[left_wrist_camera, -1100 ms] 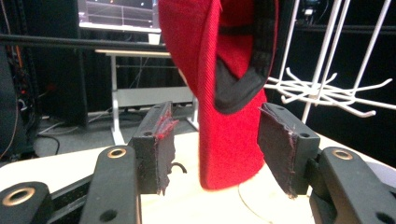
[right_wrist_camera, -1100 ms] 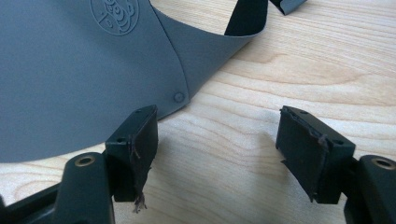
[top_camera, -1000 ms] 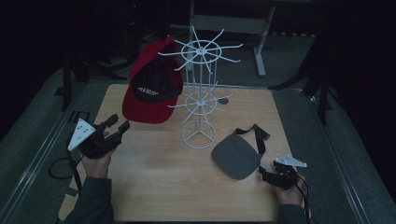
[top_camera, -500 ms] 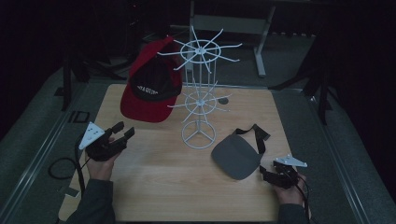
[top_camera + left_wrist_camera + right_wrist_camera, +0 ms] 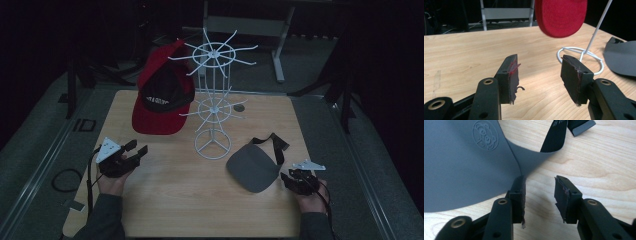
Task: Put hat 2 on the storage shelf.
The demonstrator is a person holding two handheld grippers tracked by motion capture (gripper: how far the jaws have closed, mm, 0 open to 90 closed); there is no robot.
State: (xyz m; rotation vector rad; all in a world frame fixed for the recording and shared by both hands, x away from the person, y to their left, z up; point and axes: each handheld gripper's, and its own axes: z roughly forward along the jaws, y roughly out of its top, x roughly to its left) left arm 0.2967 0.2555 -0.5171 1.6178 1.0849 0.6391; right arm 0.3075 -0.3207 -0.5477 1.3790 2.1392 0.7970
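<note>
A red cap [image 5: 162, 100] hangs on a white wire rack [image 5: 214, 80] at the middle of the wooden table [image 5: 170, 200]. A grey visor [image 5: 252, 167] with a black strap [image 5: 272, 145] lies flat to the right of the rack's base. My right gripper [image 5: 287, 179] sits low at the visor's right edge. Its jaws have just been closing, and my right gripper [image 5: 540, 183] shows bare wood between them, the visor [image 5: 466, 165] touching the outer tip of the left jaw. My left gripper [image 5: 137, 148] stands open near the table's left, my left gripper [image 5: 540, 66] holding nothing, below the cap's brim [image 5: 561, 16].
The rack's ring base [image 5: 580, 58] stands ahead and right of the left jaws. A grey metal frame [image 5: 240, 25] stands beyond the table's far edge. A cable loop [image 5: 65, 180] lies on the floor at the left. A small dark round mark [image 5: 239, 107] sits behind the rack.
My left gripper has sunk a little toward the table's near-left side. The right hand has stayed beside the visor.
</note>
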